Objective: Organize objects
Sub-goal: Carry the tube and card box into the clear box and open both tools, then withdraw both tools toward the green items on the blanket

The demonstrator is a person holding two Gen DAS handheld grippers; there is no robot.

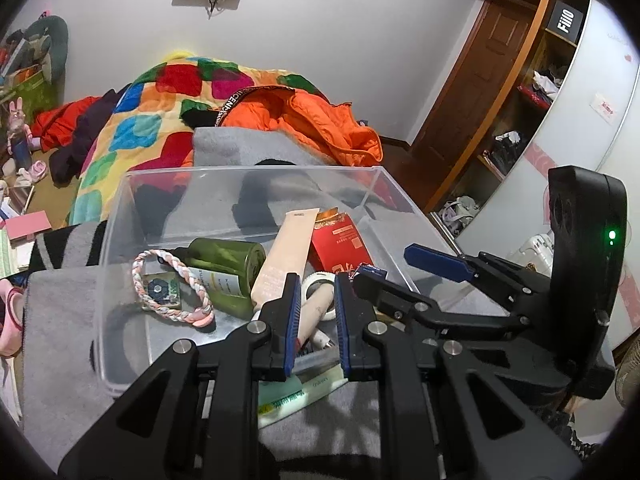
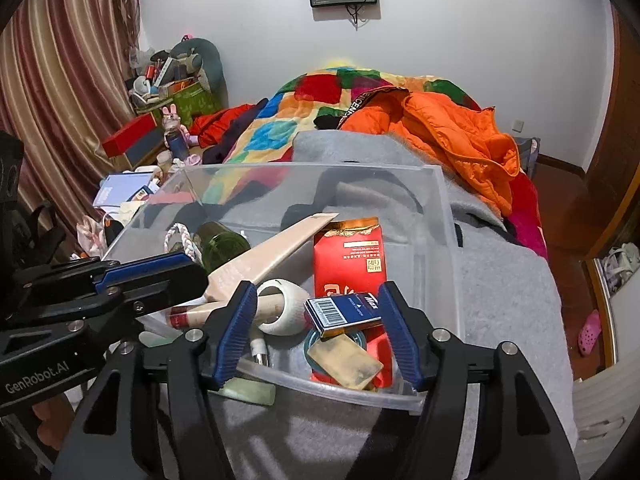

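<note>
A clear plastic bin (image 1: 120, 240) (image 2: 448, 216) sits on a grey blanket. Inside lie a green bottle (image 1: 224, 260), a beige tube (image 1: 280, 248) (image 2: 272, 256), a red packet (image 1: 340, 240) (image 2: 348, 256), a braided ring (image 1: 172, 288), a white tape roll (image 2: 284, 308) and a tan card (image 2: 348, 360). My left gripper (image 1: 316, 316) hovers over the bin's near edge, jaws narrowly apart, empty. My right gripper (image 2: 316, 320) is open wide; a blue barcoded box (image 2: 344, 312) rests between its fingers, touching the right one.
A green-and-white packet (image 1: 292, 396) lies on the blanket by the bin's near wall. An orange jacket (image 2: 440, 132) and colourful quilt (image 1: 132, 120) lie behind. A wardrobe (image 1: 520, 120) stands right; cluttered boxes (image 2: 160, 92) stand left.
</note>
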